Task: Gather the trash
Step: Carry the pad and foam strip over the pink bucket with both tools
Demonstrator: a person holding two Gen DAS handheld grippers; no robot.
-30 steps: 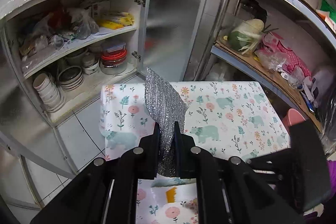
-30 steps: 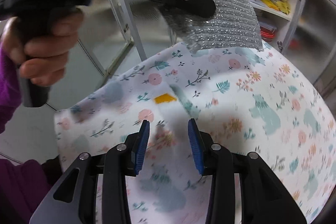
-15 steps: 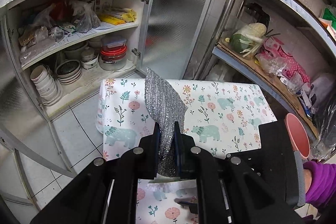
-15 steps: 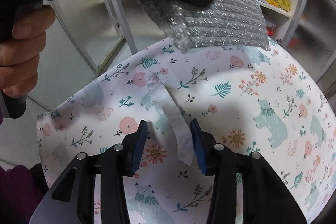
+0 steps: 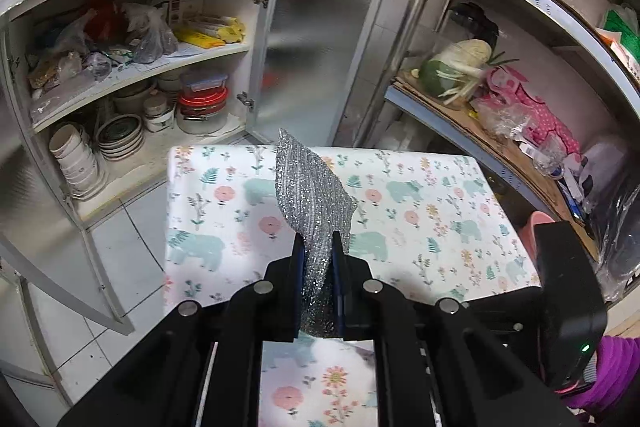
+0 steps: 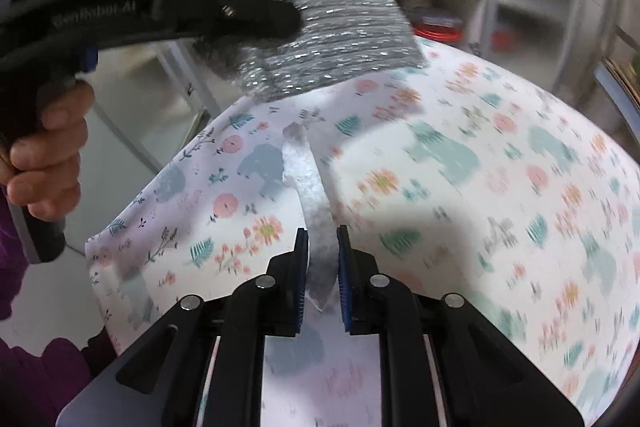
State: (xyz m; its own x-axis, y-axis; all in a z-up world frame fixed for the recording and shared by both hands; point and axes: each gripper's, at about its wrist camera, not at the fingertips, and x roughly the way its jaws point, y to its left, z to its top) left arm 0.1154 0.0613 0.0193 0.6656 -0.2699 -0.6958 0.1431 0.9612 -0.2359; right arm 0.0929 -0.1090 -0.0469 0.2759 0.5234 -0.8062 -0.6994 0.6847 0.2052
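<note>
Since the earlier frame the right gripper (image 6: 322, 247) has come forward over the white foam strip (image 6: 308, 187), which now runs up between its fingers; whether they press it cannot be told, though the gap is narrow. The surface (image 5: 420, 195), covered in a floral bear-print cloth, stands on a tiled floor (image 5: 132, 227). To its left an open cupboard (image 5: 132, 75) holds bags, bowls and lidded containers; to its right a metal rack (image 5: 472, 131) carries vegetables and bags. The left gripper (image 5: 316, 247) has its fingers pinching a silver bubble-wrap piece (image 5: 312, 195), held above the cloth with its long axis upright, tip pointing away toward the cupboard. The foam strip lies near the surface's left edge, long axis pointing away from the right gripper. Bare cloth spreads to the right of it.
</note>
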